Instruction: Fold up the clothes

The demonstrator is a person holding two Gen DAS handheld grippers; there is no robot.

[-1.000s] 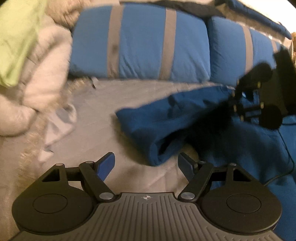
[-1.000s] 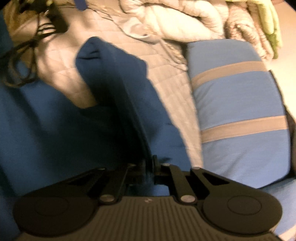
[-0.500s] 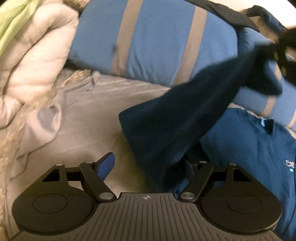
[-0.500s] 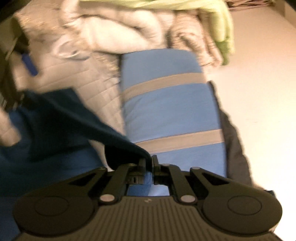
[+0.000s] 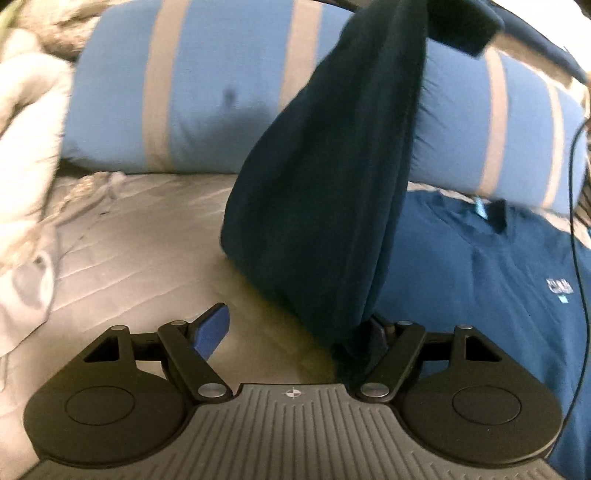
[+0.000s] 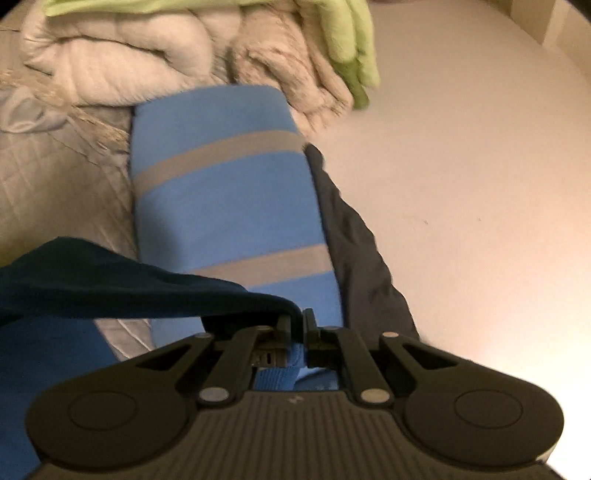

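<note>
**So your right tongs have the shirt sleeve up in the air**

Okay, your right gripper (image 6: 298, 325) is clenched tight on a fold of the dark blue shirt (image 5: 480, 266), and the cloth drapes off to the left from the pinch. In your left wrist view that same lifted part hangs like a tent from the top edge of the frame down to the bed (image 5: 147, 229), in front of the blue pillows with grey stripes (image 5: 207, 103).

The rest of the shirt lies flat on the bed's right side, collar up against the pillows, small logo showing near the right edge. A thin black cable (image 5: 580, 280) runs down over it.

Your left gripper (image 5: 295, 328) is released, jaws wide apart. The hanging fabric falls against the right finger and hides its pad, while the left finger's blue pad (image 5: 212, 326) is bare over the quilted cover. Nothing's pinched there.

At the bed's far left corner you've got a heap of cream fluffy blankets (image 6: 122, 59) with a lime green one (image 6: 343, 33) on top.
</note>
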